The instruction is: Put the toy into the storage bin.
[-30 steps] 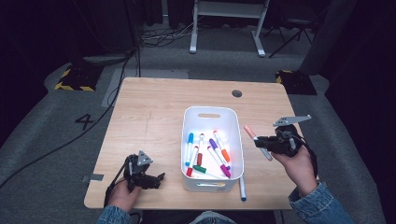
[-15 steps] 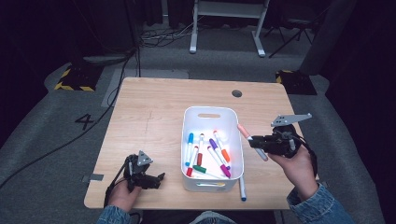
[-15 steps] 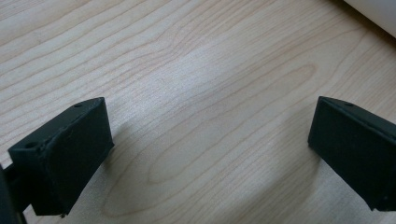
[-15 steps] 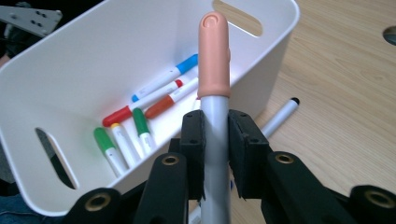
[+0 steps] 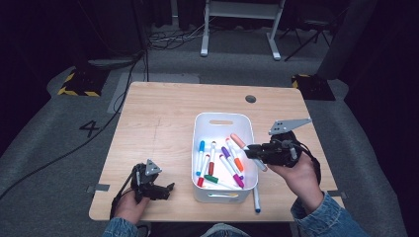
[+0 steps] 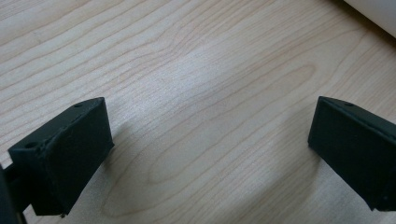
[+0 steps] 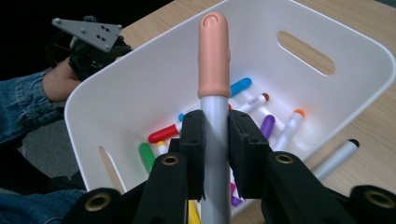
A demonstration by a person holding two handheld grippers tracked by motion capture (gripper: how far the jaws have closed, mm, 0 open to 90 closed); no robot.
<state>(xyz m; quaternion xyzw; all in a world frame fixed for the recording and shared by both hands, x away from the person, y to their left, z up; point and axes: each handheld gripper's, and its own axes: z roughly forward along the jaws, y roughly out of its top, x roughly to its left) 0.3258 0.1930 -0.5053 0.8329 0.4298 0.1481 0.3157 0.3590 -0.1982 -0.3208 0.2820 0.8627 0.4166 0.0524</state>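
I count one white bin (image 5: 223, 129) on the wooden table (image 5: 163, 118), and use it as my landmark. Inside it I can make out about eight markers (image 5: 217, 165) lying loose, though some overlap and the count is rough. One more, a black-capped marker (image 5: 256, 200), lies on the table just beside the bin's near right corner.

My right gripper (image 5: 250, 150) is clenched on a peach-capped marker (image 5: 238, 140), which sits over the bin's right rim with its cap end above the inside. My right gripper view gives what the high view does not: the two pads (image 7: 247, 142) press on the grey barrel below the cap of the peach-capped marker (image 7: 214, 51), which points up across the bin (image 7: 140, 70), and the bin's slot handle and the black-capped marker (image 7: 336, 158) outside the wall.

My left gripper (image 5: 168, 188) rests on the table left of the bin's near corner. Its own view shows the jaws released, spread wide over bare wood (image 6: 201, 93), holding nothing, with a sliver of the bin (image 6: 378, 14) at the top right corner.
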